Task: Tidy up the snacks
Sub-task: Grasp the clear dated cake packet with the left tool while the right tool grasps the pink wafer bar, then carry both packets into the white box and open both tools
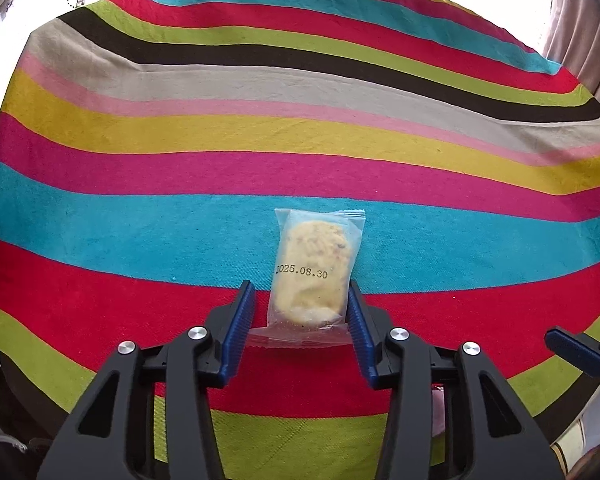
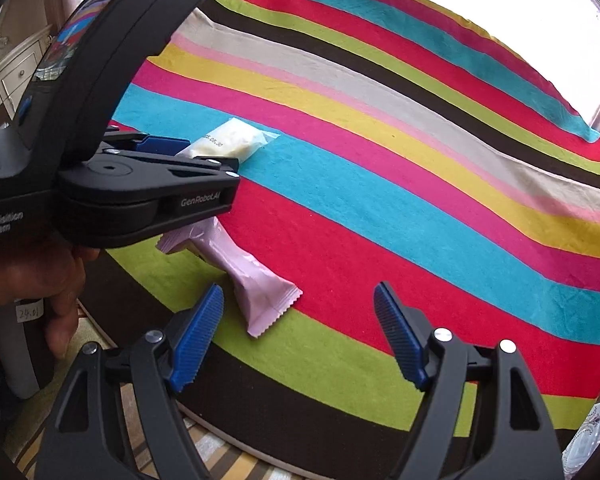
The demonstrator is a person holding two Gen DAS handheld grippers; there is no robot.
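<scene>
On a round table under a brightly striped cloth (image 1: 260,208), the left gripper (image 1: 302,312) brackets a clear-wrapped biscuit packet (image 1: 310,272) stamped with a date. Its blue ribbed pads (image 1: 240,328) stand narrow at the packet's near end: the right-hand pad looks to touch the wrapper's edge, while a sliver of red stripe shows between the left-hand pad and the film, so the grip does not yet look firm. The crimped bottom seal lies flat on the cloth between the two pads, and the rest of the packet reaches forward past the fingertips onto the turquoise stripe. In the right wrist view the right gripper (image 2: 300,332) hangs wide and empty, with a pink wrapped snack bar (image 2: 256,284) lying just ahead of its left-hand pad, not between the pads; its far end runs under the body of the left gripper, which a hand (image 2: 32,296) steadies by the handle. To do this step well, the left jaws likely need to close squarely on the biscuit's thick middle rather than on the slippery seal, gently enough not to crack it, and to lift straight up so the film does not drag the cloth. The right gripper would do best to shift leftward over the pink bar before closing.
</scene>
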